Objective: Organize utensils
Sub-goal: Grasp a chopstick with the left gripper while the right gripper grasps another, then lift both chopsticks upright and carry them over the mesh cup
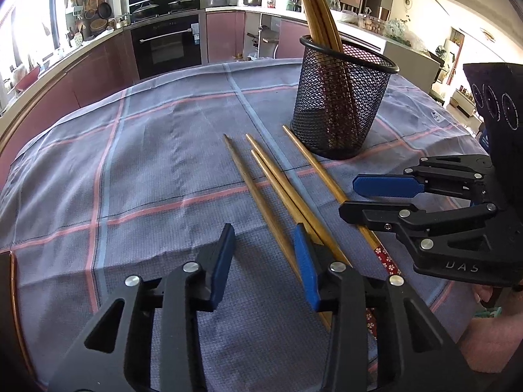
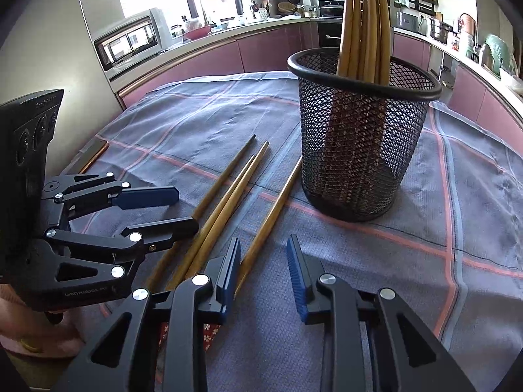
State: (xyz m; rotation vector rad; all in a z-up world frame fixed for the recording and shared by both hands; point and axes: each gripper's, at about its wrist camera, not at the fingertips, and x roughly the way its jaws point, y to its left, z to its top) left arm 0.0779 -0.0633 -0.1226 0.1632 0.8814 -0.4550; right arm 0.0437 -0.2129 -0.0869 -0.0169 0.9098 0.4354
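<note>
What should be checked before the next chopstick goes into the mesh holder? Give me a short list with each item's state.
1. Mesh holder upright on the cloth: ok.
2. Room in the holder beside the chopsticks already standing in it: ok.
3. Loose chopsticks lying flat within reach, four visible: ok.
4. Left gripper holding a chopstick: not ok; nothing lies between its pads.
5. Right gripper holding a chopstick: not ok; the gap is bare, the nearest stick lies outside its left finger.
6. Grippers clear of each other: ok.
</note>
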